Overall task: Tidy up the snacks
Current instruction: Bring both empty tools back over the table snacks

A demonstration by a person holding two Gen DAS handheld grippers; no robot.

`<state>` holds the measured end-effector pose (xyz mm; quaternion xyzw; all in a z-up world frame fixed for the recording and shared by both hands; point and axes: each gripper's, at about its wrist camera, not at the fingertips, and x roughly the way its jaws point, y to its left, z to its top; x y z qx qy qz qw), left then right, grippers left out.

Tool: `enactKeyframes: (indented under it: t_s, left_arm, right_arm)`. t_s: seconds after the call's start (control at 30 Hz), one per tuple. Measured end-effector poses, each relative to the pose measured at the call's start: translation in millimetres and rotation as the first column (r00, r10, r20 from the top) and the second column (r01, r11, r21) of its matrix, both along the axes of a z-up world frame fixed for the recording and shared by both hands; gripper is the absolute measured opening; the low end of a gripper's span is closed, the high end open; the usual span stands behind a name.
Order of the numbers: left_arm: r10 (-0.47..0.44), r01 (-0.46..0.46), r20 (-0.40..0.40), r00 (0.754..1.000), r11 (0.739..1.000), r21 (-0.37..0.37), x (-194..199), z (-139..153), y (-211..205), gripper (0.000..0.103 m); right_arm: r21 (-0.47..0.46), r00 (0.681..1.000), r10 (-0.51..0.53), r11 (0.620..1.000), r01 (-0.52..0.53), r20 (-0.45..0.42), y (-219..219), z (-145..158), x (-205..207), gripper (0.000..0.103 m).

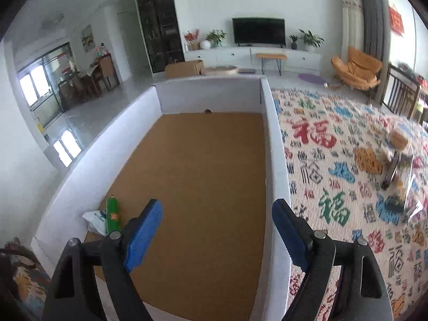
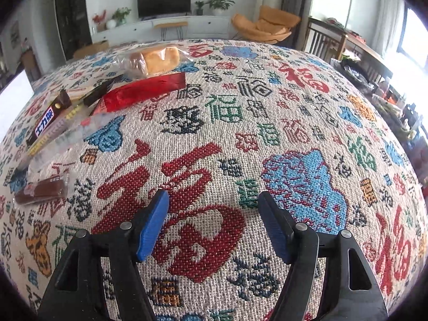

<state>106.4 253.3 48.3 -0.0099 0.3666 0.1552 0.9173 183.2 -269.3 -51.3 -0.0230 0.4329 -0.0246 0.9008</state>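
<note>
Both the left gripper (image 1: 216, 211) and right gripper (image 2: 214, 203) stand spread and empty; a green bottle (image 1: 113, 215) lies in the box (image 1: 275, 160) left of the left fingers; the remaining snacks (image 2: 144, 91) lie up-left of the right fingers, so fetching another seems next.

green snack tube (image 1: 113, 215) upright in box (image 1: 211, 176) corner; bread bag (image 2: 157, 60), red packet (image 2: 141, 92) on cloth.

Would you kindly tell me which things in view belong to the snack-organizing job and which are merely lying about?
Job:
white box
green bottle
white packet
bread bag
red packet
chocolate bar
brown bar

Lying about:
television
orange chair
potted plants
</note>
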Motion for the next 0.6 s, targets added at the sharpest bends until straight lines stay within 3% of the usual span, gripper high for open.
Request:
enactKeyframes:
  t_s: [0.07,0.13,0.23,0.27,0.37,0.5,0.6]
  left_arm:
    - [0.050,-0.052,0.103,0.993,0.998,0.018,-20,18,-3,0.084]
    - [0.060,-0.064,0.227,0.972,0.998,0.010,-38,39,-19,0.085]
    - [0.018,-0.003,0.338,0.941,0.999,-0.045,-55,61,-51,0.103]
    - [-0.005,0.028,0.355,0.935,0.998,-0.062,-57,63,-63,0.103]
    - [-0.093,0.136,0.317,0.944,0.984,-0.117,-49,53,-100,0.103]
    - [-0.185,0.217,0.173,0.967,0.957,-0.191,-14,-3,-148,0.103]
    - [-0.230,0.237,0.066,0.971,0.959,-0.157,12,-45,-171,0.103]
  right_arm:
    - [-0.013,1.000,-0.014,1.000,0.014,0.000,-1,-8,5,0.079]
    - [0.007,1.000,-0.019,1.000,0.019,-0.003,-3,-10,4,0.080]
    - [0.033,1.000,-0.027,0.999,0.028,-0.008,-13,-15,5,0.082]
    - [0.031,1.000,-0.030,0.999,0.030,-0.009,-14,-15,6,0.082]
    - [0.011,0.999,-0.032,0.999,0.032,-0.006,-12,-15,5,0.083]
    - [0.006,0.999,-0.033,0.999,0.033,-0.005,-12,-15,5,0.083]
    - [0.013,0.999,-0.033,0.999,0.033,-0.006,-12,-15,5,0.083]
